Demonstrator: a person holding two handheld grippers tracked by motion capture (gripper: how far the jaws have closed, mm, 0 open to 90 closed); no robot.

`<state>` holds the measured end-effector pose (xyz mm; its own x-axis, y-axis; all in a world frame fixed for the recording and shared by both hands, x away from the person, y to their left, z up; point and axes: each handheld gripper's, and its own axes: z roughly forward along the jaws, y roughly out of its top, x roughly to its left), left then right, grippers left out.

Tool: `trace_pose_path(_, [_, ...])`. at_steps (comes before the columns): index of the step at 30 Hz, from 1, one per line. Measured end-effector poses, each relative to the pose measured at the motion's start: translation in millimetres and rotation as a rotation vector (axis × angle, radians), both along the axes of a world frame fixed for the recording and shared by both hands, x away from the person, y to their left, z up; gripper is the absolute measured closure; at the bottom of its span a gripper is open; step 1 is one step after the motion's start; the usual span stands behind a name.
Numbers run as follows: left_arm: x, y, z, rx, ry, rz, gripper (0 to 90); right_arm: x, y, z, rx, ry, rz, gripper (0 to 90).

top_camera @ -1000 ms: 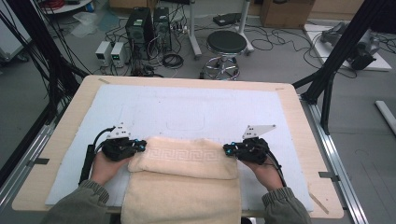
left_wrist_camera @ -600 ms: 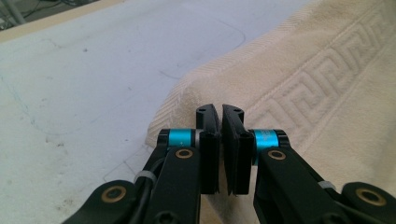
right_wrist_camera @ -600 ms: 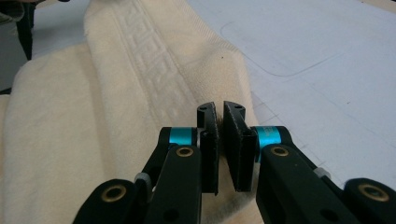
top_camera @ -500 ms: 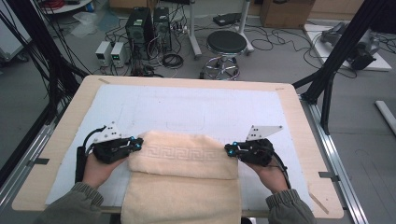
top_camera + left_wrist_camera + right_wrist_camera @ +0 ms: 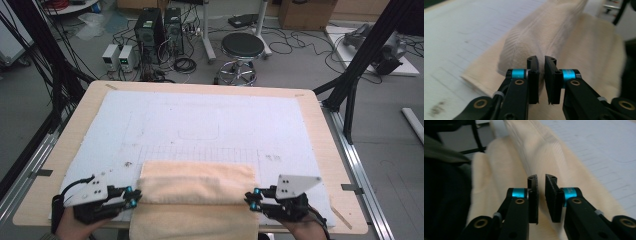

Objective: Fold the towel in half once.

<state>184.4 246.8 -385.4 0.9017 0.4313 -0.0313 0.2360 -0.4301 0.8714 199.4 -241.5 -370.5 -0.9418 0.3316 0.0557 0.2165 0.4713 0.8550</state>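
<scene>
The towel (image 5: pixel 197 182) lies at the near edge of the white mat (image 5: pixel 200 125), folded over on itself, its lower part hanging past the table (image 5: pixel 320 120) edge toward the person. Its upper layer forms a long band across the near side of the mat, its far edge close to the faint ruled grid there.

The left gripper (image 5: pixel 131 196) sits just off the towel's left end, the right gripper (image 5: pixel 251 199) just off its right end, each pointing in toward the cloth at the level of the fold. Each is held in a hand at the near table edge.

In the left gripper view, the left gripper (image 5: pixel 541 62) has its jaws a narrow slit apart, having just been opening, with nothing pinched between them; the humped fold of the towel (image 5: pixel 544 32) rises right beyond the tips. In the right gripper view, the right gripper (image 5: pixel 541 181) shows the same: jaws slightly parted, just opened, empty, with the towel (image 5: pixel 541 150) fold behind. Whether the tips brush the cloth is hard to tell, as both views are blurred.
</scene>
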Motion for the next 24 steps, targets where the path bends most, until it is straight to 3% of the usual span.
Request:
trace_pose_path(3, [-6.0, 5.5, -2.4, 0.004, 0.004, -0.001, 70.7, -8.9, -7.2, -1.7, 0.02, 0.001, -0.013, 72.8])
trace_pose_path(6, [4.9, 6.2, -5.2, -0.001, 0.017, 0.035, 67.6, 1.5, -11.9, -5.9, 0.019, 0.014, -0.051, 69.2])
trace_pose_path(12, [39.1, -3.5, -7.7, -0.011, -0.01, 0.093, 62.5, 37.3, -5.3, -17.7, -0.052, 0.022, -0.108, 59.8])
trace_pose_path(15, [57.6, -9.1, -11.8, 0.01, -0.014, 0.119, 59.0, 55.8, -2.1, -22.7, -0.072, 0.011, -0.127, 55.3])
trace_pose_path(20, [88.8, -16.0, -21.9, 0.036, 0.001, 0.167, 54.9, 85.0, 1.4, -32.3, -0.103, 0.029, -0.164, 48.2])
trace_pose_path(24, [115.1, -17.2, -34.5, 0.069, 0.04, 0.212, 49.4, 101.3, 2.4, -41.8, -0.148, 0.034, -0.174, 44.7])
